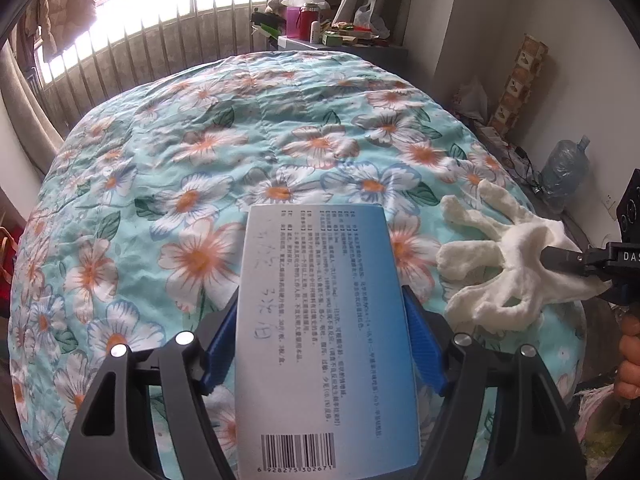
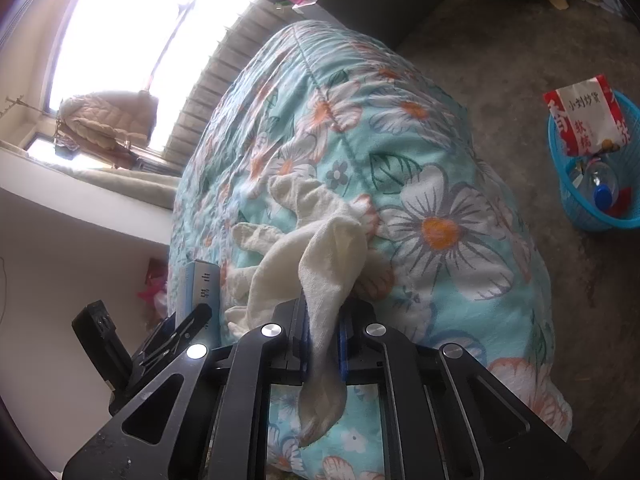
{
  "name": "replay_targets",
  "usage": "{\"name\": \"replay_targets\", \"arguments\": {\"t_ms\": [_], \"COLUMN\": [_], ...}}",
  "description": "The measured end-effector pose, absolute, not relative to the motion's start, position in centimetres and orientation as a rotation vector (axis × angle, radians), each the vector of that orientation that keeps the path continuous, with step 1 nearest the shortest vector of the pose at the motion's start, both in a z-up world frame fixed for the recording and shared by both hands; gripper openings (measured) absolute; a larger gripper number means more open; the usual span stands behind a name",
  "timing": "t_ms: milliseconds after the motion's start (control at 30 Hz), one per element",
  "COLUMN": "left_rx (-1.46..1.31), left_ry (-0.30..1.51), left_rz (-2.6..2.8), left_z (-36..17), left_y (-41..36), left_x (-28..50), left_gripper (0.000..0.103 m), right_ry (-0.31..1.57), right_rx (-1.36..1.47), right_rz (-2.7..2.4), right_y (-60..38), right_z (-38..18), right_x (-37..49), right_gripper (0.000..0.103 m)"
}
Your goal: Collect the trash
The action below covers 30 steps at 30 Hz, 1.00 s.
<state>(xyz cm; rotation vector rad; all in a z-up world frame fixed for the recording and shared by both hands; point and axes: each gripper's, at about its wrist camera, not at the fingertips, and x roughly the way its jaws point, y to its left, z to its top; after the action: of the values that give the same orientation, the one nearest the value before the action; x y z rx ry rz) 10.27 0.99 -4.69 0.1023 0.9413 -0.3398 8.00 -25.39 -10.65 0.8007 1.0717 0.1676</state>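
Observation:
My left gripper [image 1: 322,312] is shut on a flat blue-and-white medicine box [image 1: 324,320] with printed text and a barcode, held above the floral quilt [image 1: 200,168]. The box edge also shows in the right wrist view [image 2: 202,288]. My right gripper [image 2: 323,320] is shut on a white knitted glove [image 2: 320,248], whose fingers lie on the quilt. In the left wrist view the glove [image 1: 496,256] sits at the right with the right gripper's tip [image 1: 560,258] pinching its cuff.
A blue plastic basket [image 2: 576,204] on the grey floor right of the bed holds a red-and-white snack bag [image 2: 584,120] and a plastic bottle [image 2: 600,184]. A cluttered shelf [image 1: 320,28] stands past the bed's far end. A water jug [image 1: 564,168] stands by the right wall.

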Motion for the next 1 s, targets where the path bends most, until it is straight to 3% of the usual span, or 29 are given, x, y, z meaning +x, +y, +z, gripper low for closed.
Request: {"name": "replay_targets", "arguments": {"t_ms": [1000], "left_rx": [0.133], "left_ry": [0.71], "left_rz": [-0.292], "left_z": [1.6], "left_y": [2.6], "left_x": [6.7], "left_gripper": [0.071], "right_ry": [0.91], "right_rx": [0.705], "right_rz": [0.235], "right_y": [-22.4], "right_z": [-3.4], "right_x": [8.1], "right_gripper": [0.005]}}
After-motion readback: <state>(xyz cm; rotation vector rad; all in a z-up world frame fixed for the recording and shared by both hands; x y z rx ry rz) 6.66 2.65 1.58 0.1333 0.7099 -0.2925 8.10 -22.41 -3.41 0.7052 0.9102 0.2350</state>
